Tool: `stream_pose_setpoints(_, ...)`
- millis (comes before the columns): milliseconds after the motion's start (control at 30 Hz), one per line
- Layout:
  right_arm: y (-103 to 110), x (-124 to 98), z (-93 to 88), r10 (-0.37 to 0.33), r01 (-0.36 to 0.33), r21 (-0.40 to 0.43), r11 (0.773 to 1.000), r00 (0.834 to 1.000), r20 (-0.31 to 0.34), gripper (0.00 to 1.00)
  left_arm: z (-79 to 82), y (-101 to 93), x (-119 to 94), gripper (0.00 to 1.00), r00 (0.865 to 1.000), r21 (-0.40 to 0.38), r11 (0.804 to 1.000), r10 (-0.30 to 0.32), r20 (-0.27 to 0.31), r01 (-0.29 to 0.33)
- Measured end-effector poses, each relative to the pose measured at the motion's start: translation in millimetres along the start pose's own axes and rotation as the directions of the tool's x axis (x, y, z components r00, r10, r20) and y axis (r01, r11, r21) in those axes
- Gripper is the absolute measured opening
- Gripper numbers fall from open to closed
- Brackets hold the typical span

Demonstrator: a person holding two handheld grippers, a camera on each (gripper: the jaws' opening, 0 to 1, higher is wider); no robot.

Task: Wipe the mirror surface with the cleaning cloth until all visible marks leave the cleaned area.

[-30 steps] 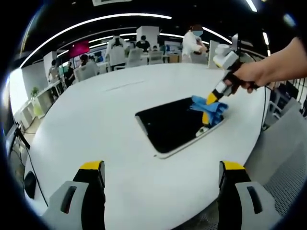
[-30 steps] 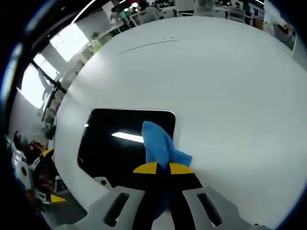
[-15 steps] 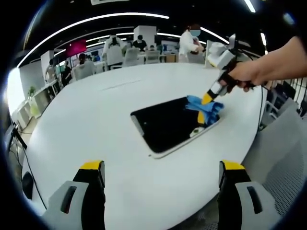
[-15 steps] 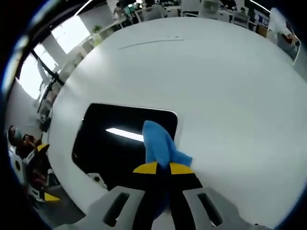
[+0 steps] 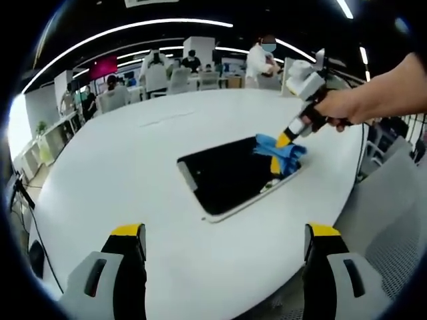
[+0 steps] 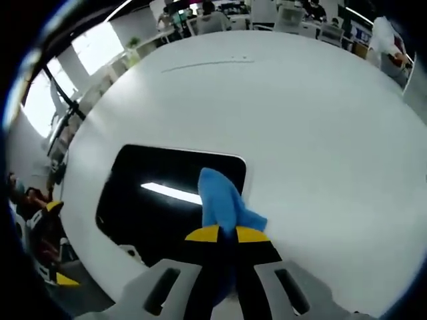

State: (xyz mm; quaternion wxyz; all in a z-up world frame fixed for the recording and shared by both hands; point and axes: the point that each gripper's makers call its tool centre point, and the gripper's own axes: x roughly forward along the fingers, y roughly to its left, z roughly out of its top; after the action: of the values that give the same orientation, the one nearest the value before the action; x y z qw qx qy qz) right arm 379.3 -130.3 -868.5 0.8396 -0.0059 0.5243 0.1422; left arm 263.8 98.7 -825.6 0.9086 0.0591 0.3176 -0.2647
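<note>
A dark rectangular mirror (image 5: 230, 175) with a pale rim lies flat on the white round table (image 5: 120, 167). In the left gripper view my right gripper (image 5: 281, 143), held by a hand, presses a blue cloth (image 5: 280, 149) onto the mirror's far right corner. My left gripper (image 5: 223, 233) hangs open over the table's near edge, well short of the mirror, with nothing between its jaws. In the right gripper view my right gripper (image 6: 227, 235) is shut on the blue cloth (image 6: 223, 200), which rests on the mirror (image 6: 160, 200) near its right edge. A light strip reflects in the glass.
People sit and stand at desks (image 5: 173, 73) beyond the table's far side. A grey mesh chair (image 5: 393, 220) stands at the right of the table. A faint line (image 6: 203, 65) marks the table top far from the mirror.
The right gripper has slid the cloth a little toward the mirror's far corner. The left gripper view has drifted slightly; the left jaws stay open.
</note>
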Motion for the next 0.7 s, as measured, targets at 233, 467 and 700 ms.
stream_pose_setpoints(233,3.0,-3.2,-3.1,-0.008,0.008,0.002,1.000,1.000,0.007,0.02,-1.7,-1.9,-0.5,0.99,1.000,0.004,1.000,0.000,-0.012,0.000)
stream_pose_setpoints(467,6.7,-5.3,-7.8,-0.004,0.004,-0.004,1.000,1.000,0.008,0.02,-2.3,-2.6,0.5,0.99,1.000,0.029,1.000,-0.005,-0.014,0.005)
stream_pose_setpoints(700,7.8,-6.5,-11.2,-0.005,0.005,-0.008,1.000,1.000,0.003,0.02,-2.4,-3.4,1.1,0.99,1.000,0.005,1.000,-0.014,-0.014,0.014)
